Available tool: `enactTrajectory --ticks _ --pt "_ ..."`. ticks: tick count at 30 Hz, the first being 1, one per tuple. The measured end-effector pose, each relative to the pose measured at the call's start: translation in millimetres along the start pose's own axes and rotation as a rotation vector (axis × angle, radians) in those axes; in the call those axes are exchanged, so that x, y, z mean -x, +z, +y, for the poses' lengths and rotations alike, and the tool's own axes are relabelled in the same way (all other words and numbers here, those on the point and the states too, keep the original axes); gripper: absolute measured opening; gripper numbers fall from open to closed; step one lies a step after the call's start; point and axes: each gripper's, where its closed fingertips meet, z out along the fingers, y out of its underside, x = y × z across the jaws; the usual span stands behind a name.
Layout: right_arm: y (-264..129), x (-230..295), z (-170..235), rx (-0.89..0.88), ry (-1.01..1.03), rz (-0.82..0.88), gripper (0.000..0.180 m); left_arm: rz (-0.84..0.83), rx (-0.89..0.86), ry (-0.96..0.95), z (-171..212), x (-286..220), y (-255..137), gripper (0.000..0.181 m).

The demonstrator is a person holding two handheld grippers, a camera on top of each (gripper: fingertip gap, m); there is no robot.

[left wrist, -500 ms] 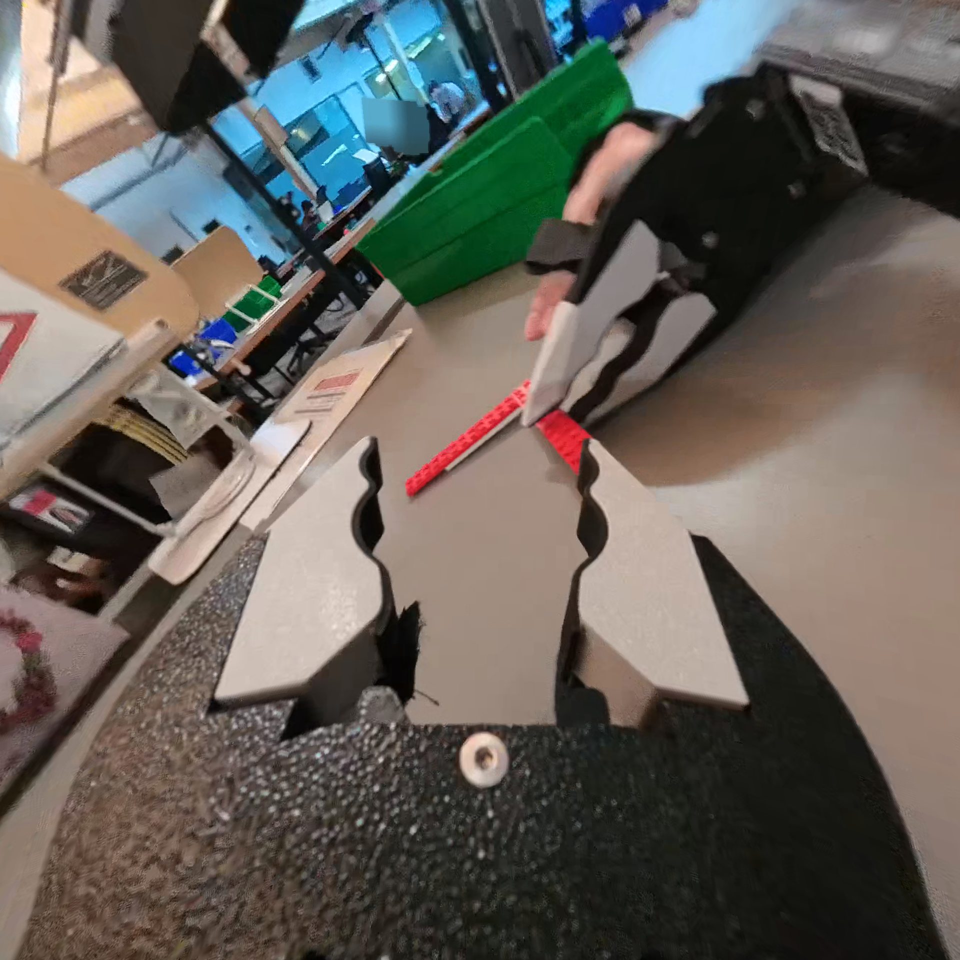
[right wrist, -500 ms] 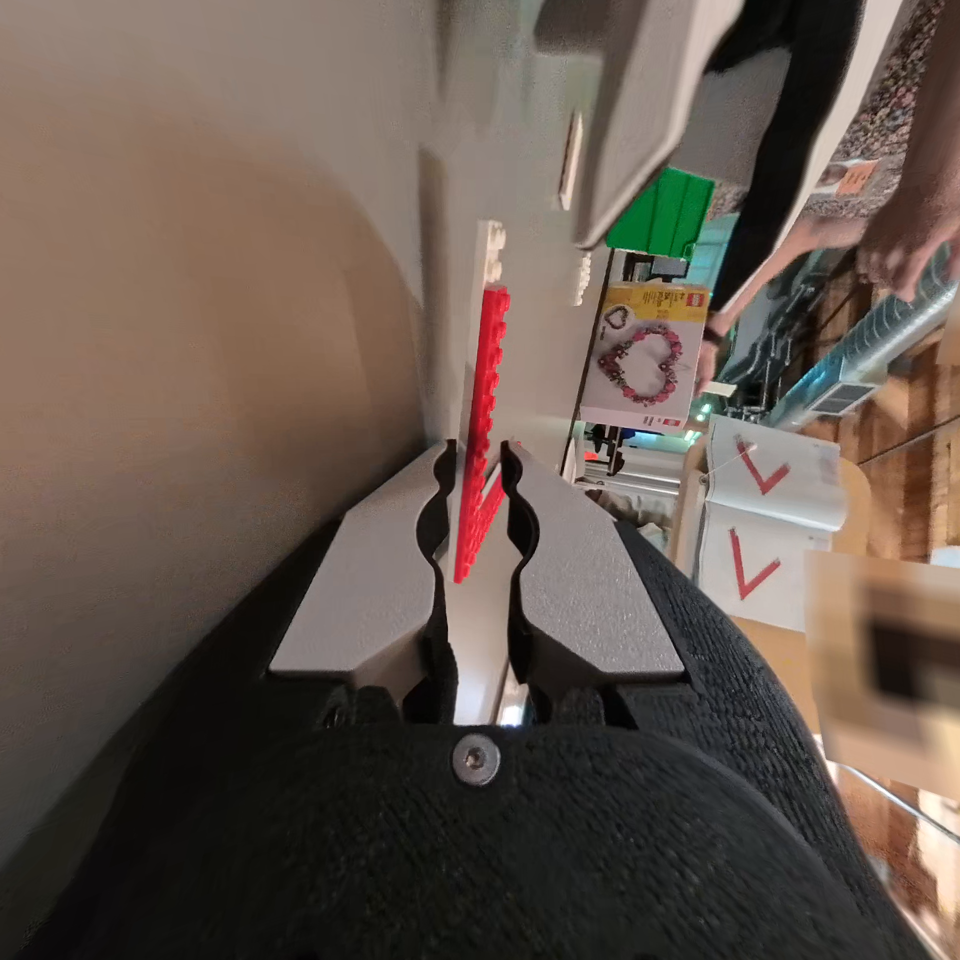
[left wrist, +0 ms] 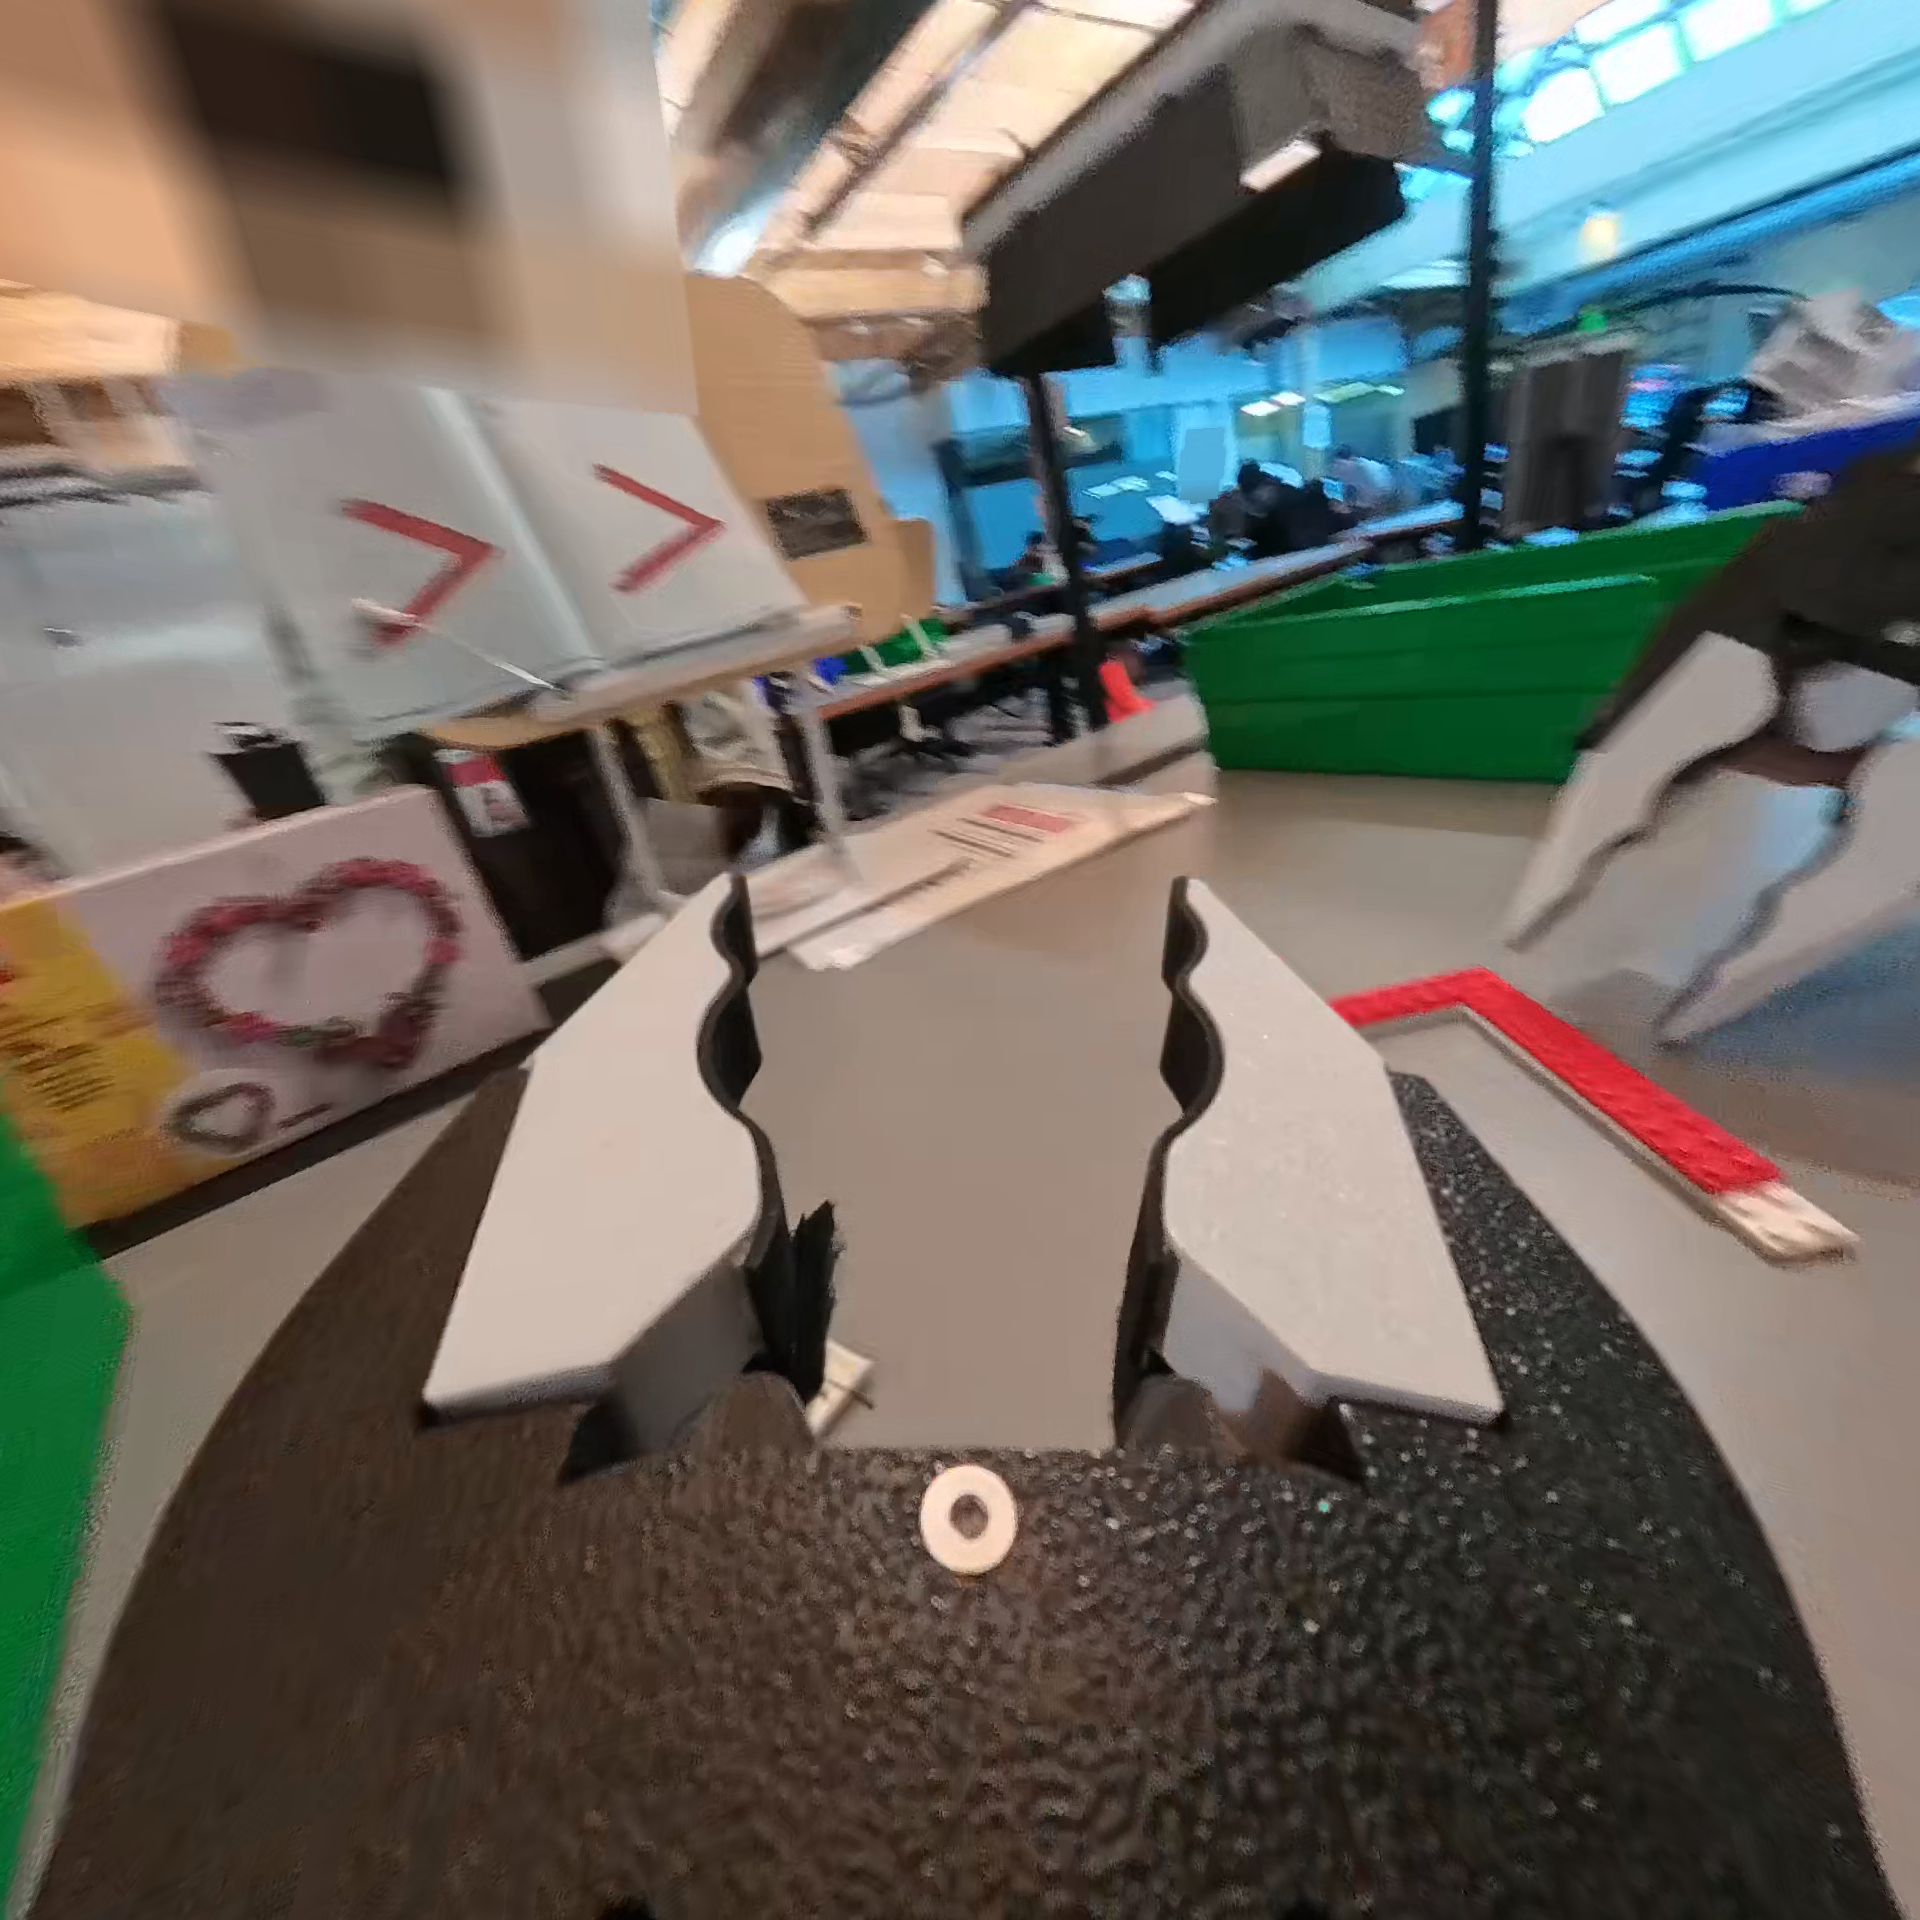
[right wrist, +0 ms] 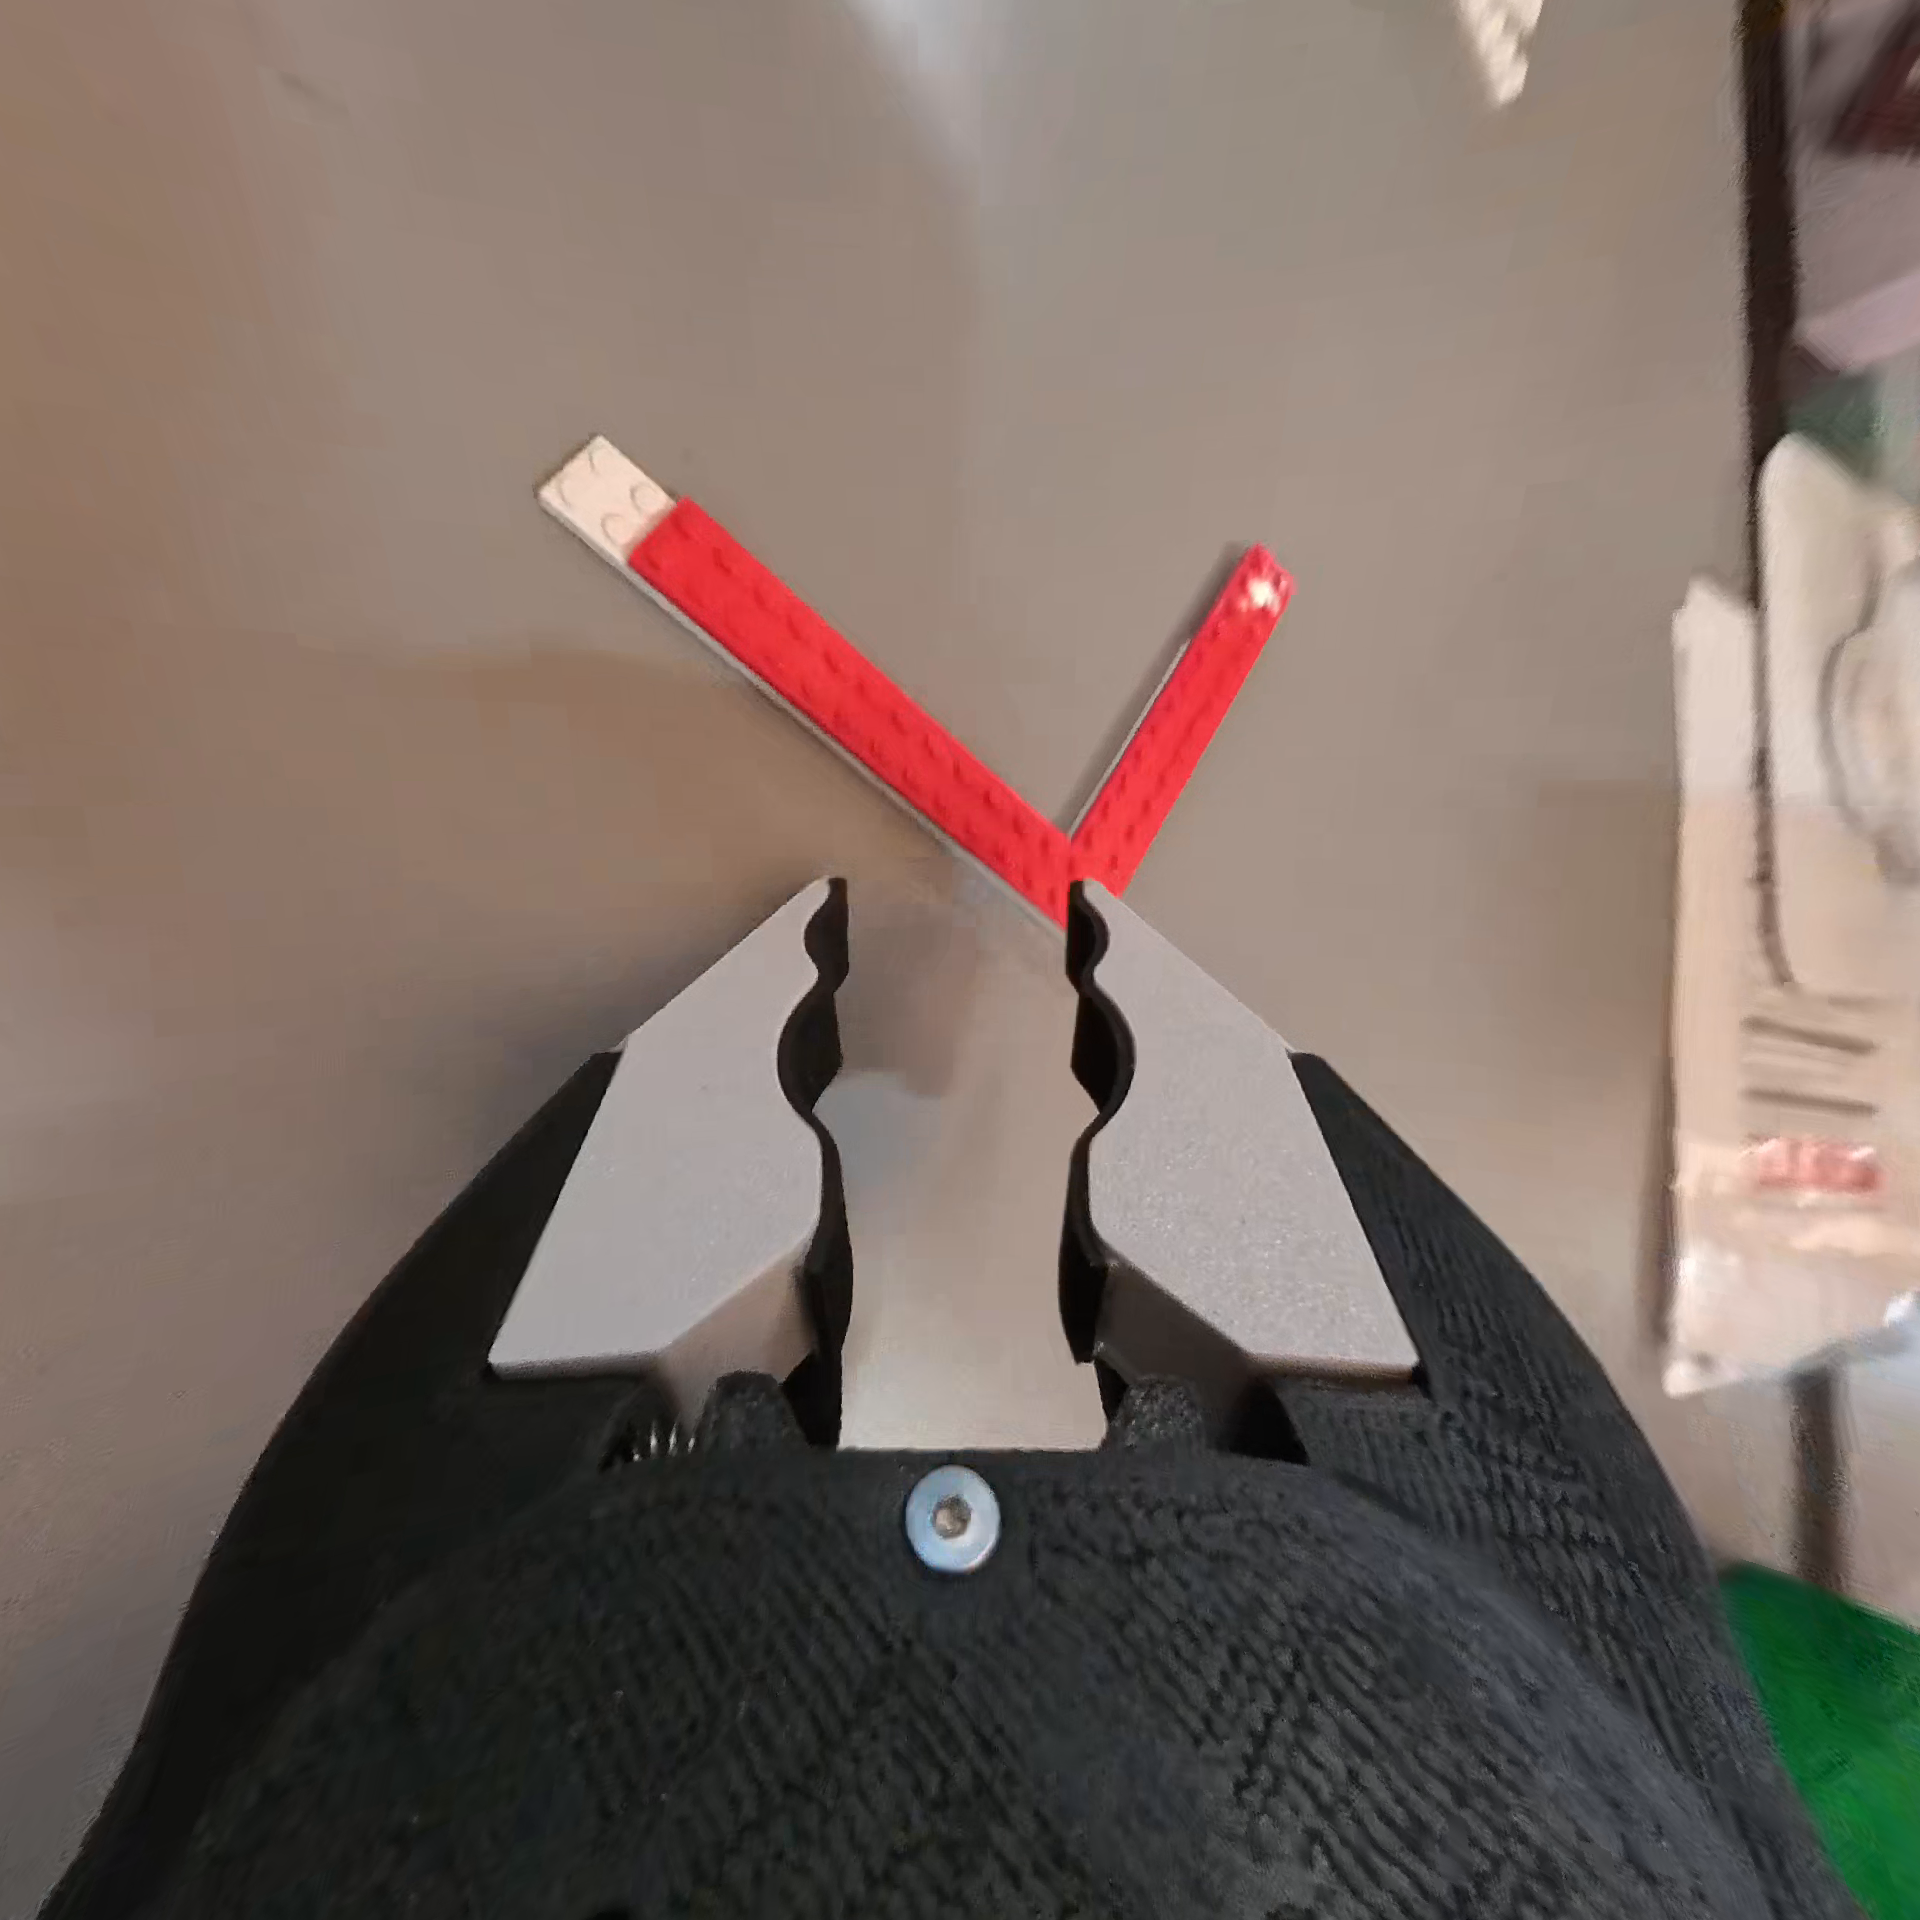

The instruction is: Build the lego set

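flat, red lego v point(right wrist: 914, 748) opens away from right gripper point(right wrist: 956, 904).

A grey table point(left wrist: 1039, 1091) carries everything here. At its far right stand stacked green bins point(left wrist: 1455, 675). Near the table's far middle a flat white printed sheet point(left wrist: 997, 852) lies on the top. On the table's left edge sits a white and yellow box point(left wrist: 260, 987) picturing a heart-shaped wreath. Behind that box an open booklet point(left wrist: 520, 561) with red chevron marks leans on a stand, with brown cardboard point(left wrist: 790, 436) behind it.
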Motion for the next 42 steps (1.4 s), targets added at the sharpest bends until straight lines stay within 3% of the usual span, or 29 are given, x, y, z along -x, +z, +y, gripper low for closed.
enactTrajectory --ticks 2,6,15,19,23,32,37,42 --pt "-3.1 -4.9 8.3 0.028 0.119 -0.019 0.037 -0.124 -0.065 -0.011 -11.6 24.6 -9.3 0.076" --pt "5.5 -45.8 3.1 -0.014 0.398 0.14 0.033 -0.281 -0.127 -0.061 -18.9 62.4 -27.8 0.077" --pt "51.7 -56.4 -12.6 0.048 0.623 0.084 0.04 -0.295 -0.127 -0.073 -15.2 69.8 -29.4 0.076" --pt "57.2 -56.1 -14.2 0.103 0.613 0.082 0.036 -0.287 -0.118 -0.061 -13.7 66.0 -27.4 0.076" --pt "59.2 -56.3 -14.4 0.153 0.591 0.092 0.015 -0.276 -0.107 -0.044 -12.9 63.1 -25.5 0.076" --pt "64.7 -62.2 -17.3 0.204 0.47 0.026 0.014 -0.274 -0.067 -0.056 -6.5 69.1 -23.2 0.08" --pt "71.2 -68.6 -21.9 0.194 0.306 -0.051 0.014 -0.243 -0.049 -0.01 -8.7 69.3 -24.2 0.078" --pt "81.9 -63.4 -34.8 0.134 0.171 -0.184 0.014 -0.096 0.153 0.086 -0.3 69.0 -24.7 0.07"
